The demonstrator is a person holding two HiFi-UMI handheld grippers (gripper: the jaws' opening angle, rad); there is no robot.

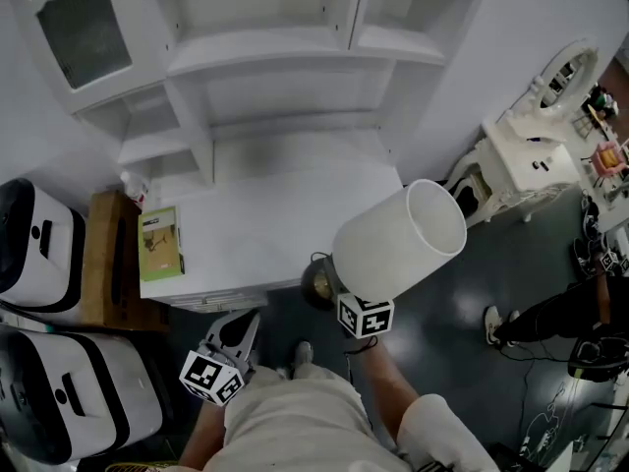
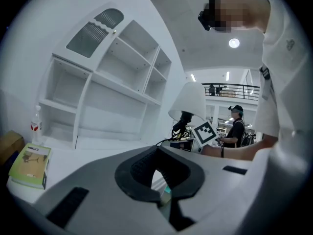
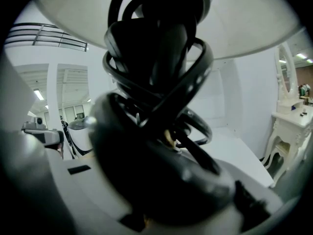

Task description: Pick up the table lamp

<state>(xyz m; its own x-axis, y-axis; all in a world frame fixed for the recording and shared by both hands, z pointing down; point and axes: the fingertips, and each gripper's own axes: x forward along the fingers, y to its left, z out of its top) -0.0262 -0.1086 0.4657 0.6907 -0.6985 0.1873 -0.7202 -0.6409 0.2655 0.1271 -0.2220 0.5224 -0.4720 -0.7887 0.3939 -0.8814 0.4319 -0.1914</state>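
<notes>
The table lamp has a white drum shade (image 1: 398,239) and a round brassy base (image 1: 316,283). It hangs tilted in the air off the desk's front right corner. My right gripper (image 1: 349,293) is shut on its stem, just under the shade, with the marker cube (image 1: 366,315) below. In the right gripper view the black cord (image 3: 156,72) is coiled round the stem under the shade (image 3: 244,23), and it hides the jaws. My left gripper (image 1: 241,330) hovers low at the desk's front edge, jaws together and holding nothing. The left gripper view shows the lamp (image 2: 188,102) raised to the right.
A white desk (image 1: 265,234) stands under a white shelf unit (image 1: 285,57). A green book (image 1: 160,244) and a small bottle (image 1: 133,187) are at its left end. Two white-and-black cases (image 1: 39,244) stand on the left, a white dressing table (image 1: 521,160) and another person (image 1: 550,313) on the right.
</notes>
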